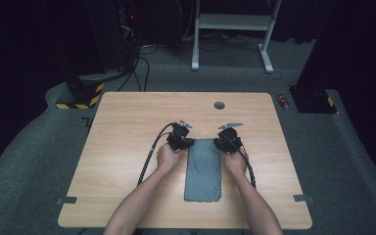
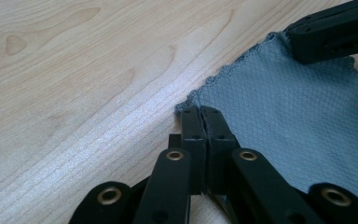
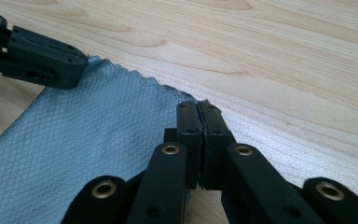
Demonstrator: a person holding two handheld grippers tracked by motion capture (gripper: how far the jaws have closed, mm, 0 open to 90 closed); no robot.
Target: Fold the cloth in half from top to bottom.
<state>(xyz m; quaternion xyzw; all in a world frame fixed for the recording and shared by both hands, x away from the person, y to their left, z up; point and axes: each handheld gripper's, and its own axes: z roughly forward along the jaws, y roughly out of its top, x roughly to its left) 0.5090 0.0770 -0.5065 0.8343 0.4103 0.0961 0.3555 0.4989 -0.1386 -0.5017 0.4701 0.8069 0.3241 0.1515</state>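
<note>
One wooden worktop (image 1: 127, 147), light grain, rounded corners, with one grey round grommet (image 1: 219, 105) set near its far edge and two grey tape strips at the near corners, one on the left (image 1: 67, 200), one on the right (image 1: 303, 198).

One grey microfibre cloth (image 1: 204, 170) lies flat on the worktop, near the middle and slightly toward the person's side. It is a long rectangle running from near to far, with a diamond-weave surface and a scalloped hem. Its two far corners sit at the two hand-held grippers.

Two forearms come in from the near edge, one hand on each hand-held gripper.

Left hand-held gripper (image 1: 188, 143): at the cloth's far left corner. In the left gripper view its jaws stand pressed together with no gap, the tips (image 2: 201, 113) pinched on the cloth's corner hem (image 2: 189, 100), low against the wood. A black cable (image 1: 152, 152) trails from it back along the left forearm.

Right hand-held gripper (image 1: 220, 143): at the cloth's far right corner. In the right gripper view its jaws are likewise closed tight, tips (image 3: 198, 108) nipping the corner edge of the cloth (image 3: 98, 140). The left hand-held gripper's jaws (image 3: 42, 58) show across the cloth on its other corner.

No containers on the worktop.

Off the worktop, on the grey floor: one small red can (image 1: 284, 101) beyond the far right corner, and one white desk frame (image 1: 232, 29) farther back.
</note>
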